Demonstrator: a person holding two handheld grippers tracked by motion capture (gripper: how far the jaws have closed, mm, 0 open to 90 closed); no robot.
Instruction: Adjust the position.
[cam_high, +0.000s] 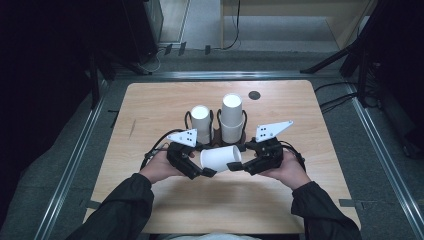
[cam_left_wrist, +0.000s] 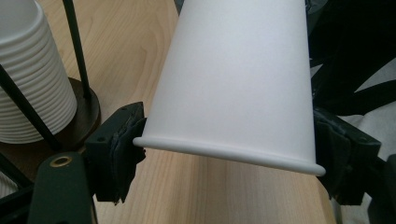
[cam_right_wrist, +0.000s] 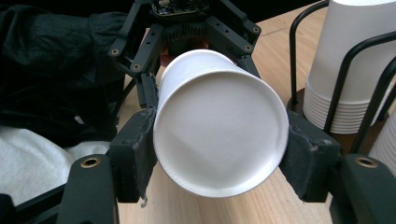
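A white paper cup (cam_high: 220, 158) lies on its side above the wooden table (cam_high: 150, 105), held between both grippers. My left gripper (cam_high: 205, 162) is at the cup's rim end. In the left gripper view its pads (cam_left_wrist: 122, 144) touch the rim of the cup (cam_left_wrist: 233, 79) on both sides, so the left gripper (cam_left_wrist: 231, 156) is shut on it. My right gripper (cam_high: 238, 161) is at the base end. In the right gripper view its pads (cam_right_wrist: 140, 154) press the sides of the cup (cam_right_wrist: 219, 135) near the round bottom, and the right gripper (cam_right_wrist: 219, 156) is shut on it.
Two stacks of white cups (cam_high: 201, 122) (cam_high: 232, 117) stand upside down in black wire holders just behind the grippers. One stack (cam_left_wrist: 28, 70) shows close at the left, another stack (cam_right_wrist: 350, 70) at the right. A dark round spot (cam_high: 254, 94) marks the far table.
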